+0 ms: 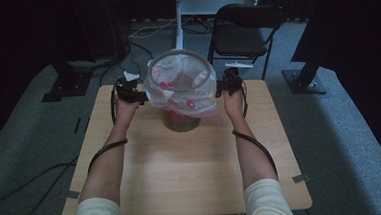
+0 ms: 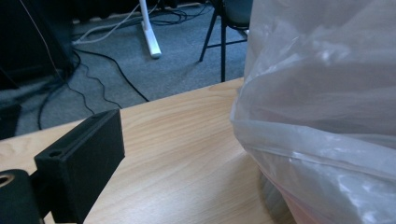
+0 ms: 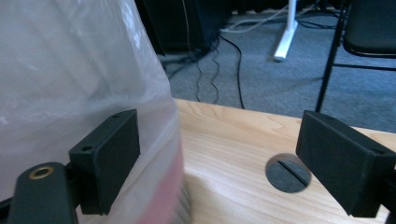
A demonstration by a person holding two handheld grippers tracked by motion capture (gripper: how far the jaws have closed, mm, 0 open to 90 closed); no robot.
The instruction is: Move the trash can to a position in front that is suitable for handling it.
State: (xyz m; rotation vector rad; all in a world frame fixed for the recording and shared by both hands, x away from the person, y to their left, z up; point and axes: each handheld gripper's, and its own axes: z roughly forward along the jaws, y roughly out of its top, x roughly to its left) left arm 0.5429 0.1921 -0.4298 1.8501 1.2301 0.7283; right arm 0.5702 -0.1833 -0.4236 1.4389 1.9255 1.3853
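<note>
A translucent plastic bag (image 1: 180,90) with pink scraps inside lines a grey round bin (image 1: 181,122) at the far middle of the wooden table (image 1: 182,168). A grey hoop (image 1: 152,65) rings the bag's mouth. My left gripper (image 1: 136,94) is against the bag's left side and my right gripper (image 1: 222,88) against its right side. In the left gripper view one black jaw stands far left, the bag (image 2: 322,102) covers the other side, and the gripper (image 2: 210,163) is open. The right gripper (image 3: 224,163) is open wide, its left jaw touching the bag (image 3: 70,79).
A black chair (image 1: 246,31) and a white stand post (image 1: 178,18) stand behind the table. Cables (image 1: 28,182) trail over the grey carpet. Dark stand bases sit at both far corners. A round cable hole (image 3: 287,173) is in the tabletop near the right gripper.
</note>
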